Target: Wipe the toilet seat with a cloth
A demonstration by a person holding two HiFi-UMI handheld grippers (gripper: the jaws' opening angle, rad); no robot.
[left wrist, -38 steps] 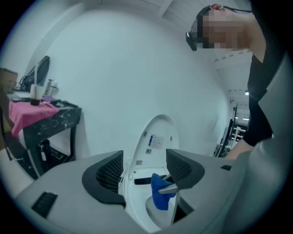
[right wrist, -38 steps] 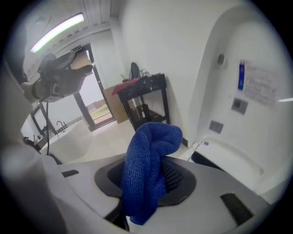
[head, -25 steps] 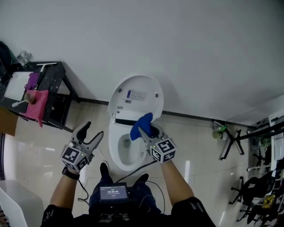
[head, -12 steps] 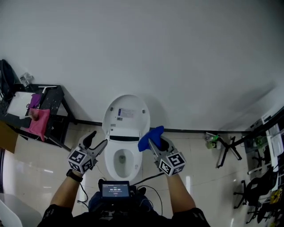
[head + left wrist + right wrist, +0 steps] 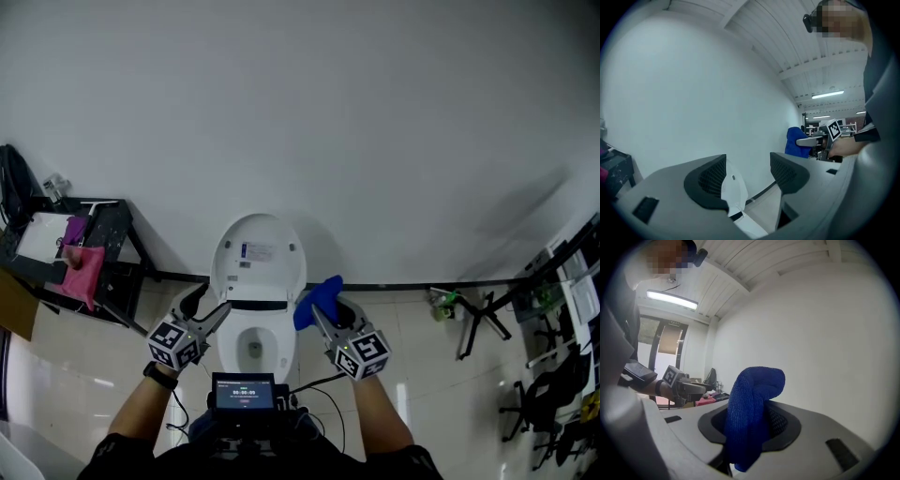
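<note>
Right gripper (image 5: 328, 313) clamps the blue cloth (image 5: 317, 298); left gripper (image 5: 209, 306) jaws apart, empty. Both flank the toilet (image 5: 257, 270).

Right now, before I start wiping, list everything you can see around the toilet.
toilet: one, white, centre, against the wall, lid raised
cloth: one, blue, clamped in the right gripper
rack: one, black, left, by the wall
pink cloth: one, pink, hanging off the rack
folding stand: one, black, on the floor at right
screen: one, black, lit, at the person's chest
left gripper: one, grey, jaws apart and empty, left of the bowl
right gripper: one, grey, shut on the cloth, right of the bowl
</note>
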